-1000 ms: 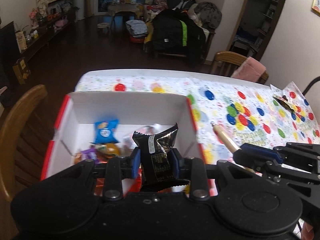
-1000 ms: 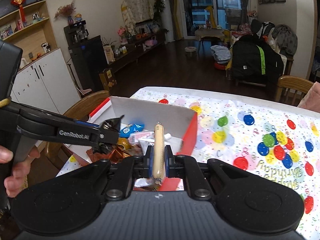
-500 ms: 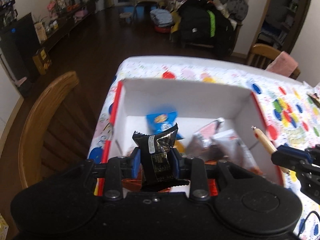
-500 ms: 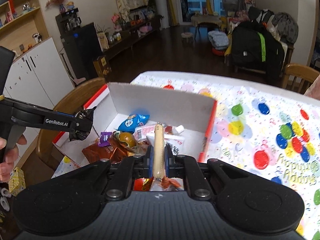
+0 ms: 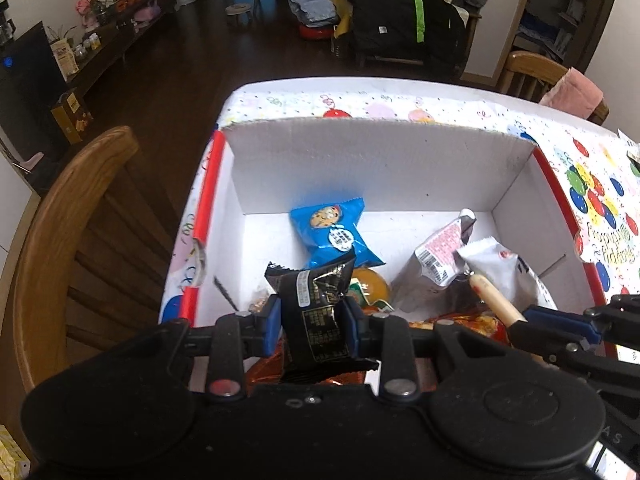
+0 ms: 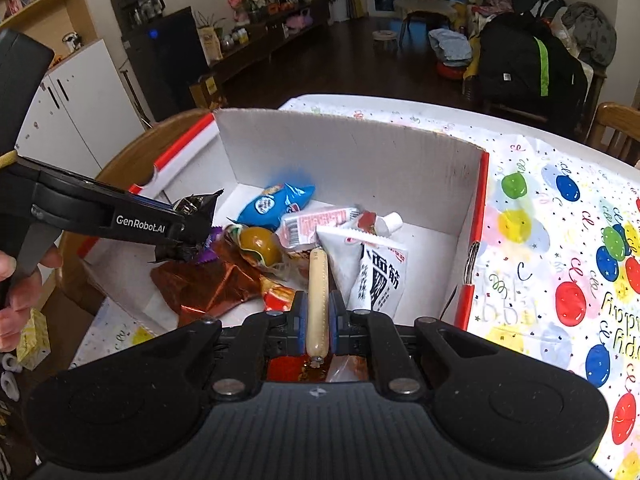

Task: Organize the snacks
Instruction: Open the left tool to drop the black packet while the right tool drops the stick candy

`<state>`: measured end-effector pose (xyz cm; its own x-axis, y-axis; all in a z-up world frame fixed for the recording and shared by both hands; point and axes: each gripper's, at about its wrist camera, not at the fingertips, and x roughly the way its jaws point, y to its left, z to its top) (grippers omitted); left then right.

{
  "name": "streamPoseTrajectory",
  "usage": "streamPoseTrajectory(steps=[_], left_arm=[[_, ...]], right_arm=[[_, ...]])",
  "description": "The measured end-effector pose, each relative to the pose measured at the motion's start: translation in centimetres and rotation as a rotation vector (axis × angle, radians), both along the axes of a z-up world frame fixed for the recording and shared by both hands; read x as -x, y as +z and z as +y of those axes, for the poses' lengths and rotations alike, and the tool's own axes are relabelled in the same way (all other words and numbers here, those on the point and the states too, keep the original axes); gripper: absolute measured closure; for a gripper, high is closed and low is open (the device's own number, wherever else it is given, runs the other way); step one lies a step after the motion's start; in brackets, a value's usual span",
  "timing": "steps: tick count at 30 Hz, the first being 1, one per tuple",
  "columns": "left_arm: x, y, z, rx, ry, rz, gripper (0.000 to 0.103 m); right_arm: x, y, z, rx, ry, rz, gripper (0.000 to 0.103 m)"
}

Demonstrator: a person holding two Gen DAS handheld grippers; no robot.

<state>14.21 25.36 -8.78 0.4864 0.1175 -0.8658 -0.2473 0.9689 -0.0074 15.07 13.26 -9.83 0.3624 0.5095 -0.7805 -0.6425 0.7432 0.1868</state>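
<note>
Left gripper (image 5: 311, 322) pinches a black snack packet (image 5: 318, 316) above the near left part of the white cardboard box (image 5: 380, 168). Right gripper (image 6: 318, 316) clamps a sausage stick (image 6: 317, 300) (held lengthwise between the pads) over the box's near right part. Inside lie a blue cookie packet (image 5: 334, 236) and a white pouch (image 6: 374, 276).

Black packet (image 5: 316, 312), sausage stick (image 6: 318, 300) above snack-filled box (image 5: 376, 160)
</note>
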Motion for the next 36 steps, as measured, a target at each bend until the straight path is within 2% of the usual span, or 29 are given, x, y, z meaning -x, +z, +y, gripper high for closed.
streamPoseTrajectory(steps=[10,21,23,25,29,33,35,36], left_arm=[[0.0,-0.8,-0.8,-0.016,-0.009,0.008,0.074],[1.2,-0.4,-0.9,0.016,0.023,-0.021,0.068],[1.5,-0.1,-1.2,0.023,0.017,-0.032,0.064],[1.9,0.3,-1.5,0.020,0.013,-0.048,0.050],[2.6,1.1,-2.0,0.013,0.006,-0.082,0.046],[3.4,2.1,-2.4,0.011,0.006,-0.116,0.037],[3.8,2.5,-2.6,0.005,0.000,-0.134,0.035],[4.0,2.8,-2.6,0.006,-0.001,-0.143,0.033]], right_arm=[[0.0,-0.4,0.4,0.029,0.004,0.016,0.092],[0.5,0.7,-0.2,0.022,-0.016,0.008,0.092],[0.6,1.0,-0.4,0.015,-0.018,0.003,0.092],[0.7,1.4,-0.7,0.009,-0.020,-0.002,0.092],[1.0,2.1,-1.1,-0.004,-0.025,-0.013,0.092],[1.3,2.8,-1.8,-0.024,-0.034,-0.021,0.091],[1.5,3.3,-2.1,-0.035,-0.028,-0.028,0.084],[1.6,3.5,-2.2,-0.036,-0.028,-0.038,0.078]])
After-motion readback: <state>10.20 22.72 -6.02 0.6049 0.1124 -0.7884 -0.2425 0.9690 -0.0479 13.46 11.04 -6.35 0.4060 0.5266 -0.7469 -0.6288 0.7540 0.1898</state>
